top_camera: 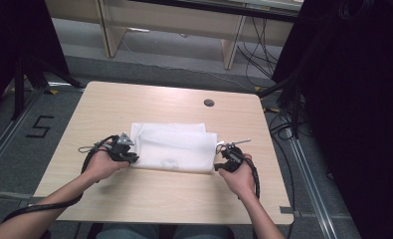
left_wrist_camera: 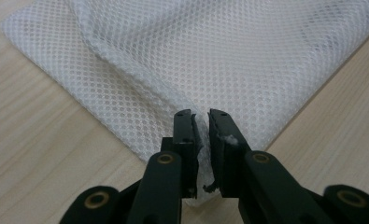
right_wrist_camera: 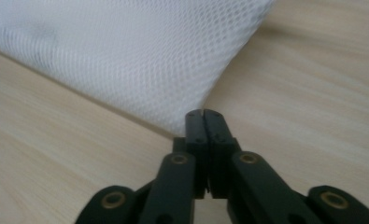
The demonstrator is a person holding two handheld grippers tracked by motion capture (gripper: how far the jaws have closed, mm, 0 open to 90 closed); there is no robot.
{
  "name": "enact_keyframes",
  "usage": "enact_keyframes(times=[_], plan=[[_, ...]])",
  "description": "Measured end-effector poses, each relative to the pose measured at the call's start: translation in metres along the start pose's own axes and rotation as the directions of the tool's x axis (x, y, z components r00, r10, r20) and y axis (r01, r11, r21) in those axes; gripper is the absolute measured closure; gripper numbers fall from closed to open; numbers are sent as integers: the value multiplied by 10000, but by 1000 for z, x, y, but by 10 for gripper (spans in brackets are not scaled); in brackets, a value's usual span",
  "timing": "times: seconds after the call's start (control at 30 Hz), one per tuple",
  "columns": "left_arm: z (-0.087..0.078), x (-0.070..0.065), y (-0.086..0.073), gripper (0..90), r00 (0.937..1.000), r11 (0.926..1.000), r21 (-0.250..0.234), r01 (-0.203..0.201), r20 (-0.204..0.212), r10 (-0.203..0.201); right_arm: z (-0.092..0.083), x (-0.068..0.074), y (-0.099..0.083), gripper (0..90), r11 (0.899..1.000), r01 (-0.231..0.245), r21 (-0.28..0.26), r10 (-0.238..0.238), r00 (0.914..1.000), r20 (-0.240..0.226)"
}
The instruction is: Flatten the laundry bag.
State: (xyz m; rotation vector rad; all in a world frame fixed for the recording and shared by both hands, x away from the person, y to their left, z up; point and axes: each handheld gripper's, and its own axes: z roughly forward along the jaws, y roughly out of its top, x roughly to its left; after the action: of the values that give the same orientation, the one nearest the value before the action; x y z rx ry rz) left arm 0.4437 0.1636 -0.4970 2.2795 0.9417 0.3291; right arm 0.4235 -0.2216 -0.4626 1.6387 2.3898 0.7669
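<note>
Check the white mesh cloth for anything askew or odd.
The white mesh cloth lies folded unevenly: its upper layer sits offset, leaving a stepped far edge. Each tool, left and right, pinches a near corner. No damage visible.

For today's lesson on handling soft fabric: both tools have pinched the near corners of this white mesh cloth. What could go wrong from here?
1. The right tool grips only the very tip of the mesh cloth, so it may slip out.
2. The left tool pinches bunched folds; layers could separate unevenly when lifted.

Left gripper (top_camera: pixel 130 158) jaws pinched nearly shut, right gripper (top_camera: pixel 218 164) jaws closed
</note>
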Motion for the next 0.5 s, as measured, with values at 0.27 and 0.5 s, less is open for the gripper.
enact_keyframes(times=[0.27,0.5], plan=[[0,3,-4,819,9996,9996,-43,273,63,-273,0,-4,24,684,9922,-448,-1165,436,9990,-130],[0,3,-5,815,9997,9997,-67,232,26,-232,25,-1,31,610,9978,-651,-154,655,9974,292]])
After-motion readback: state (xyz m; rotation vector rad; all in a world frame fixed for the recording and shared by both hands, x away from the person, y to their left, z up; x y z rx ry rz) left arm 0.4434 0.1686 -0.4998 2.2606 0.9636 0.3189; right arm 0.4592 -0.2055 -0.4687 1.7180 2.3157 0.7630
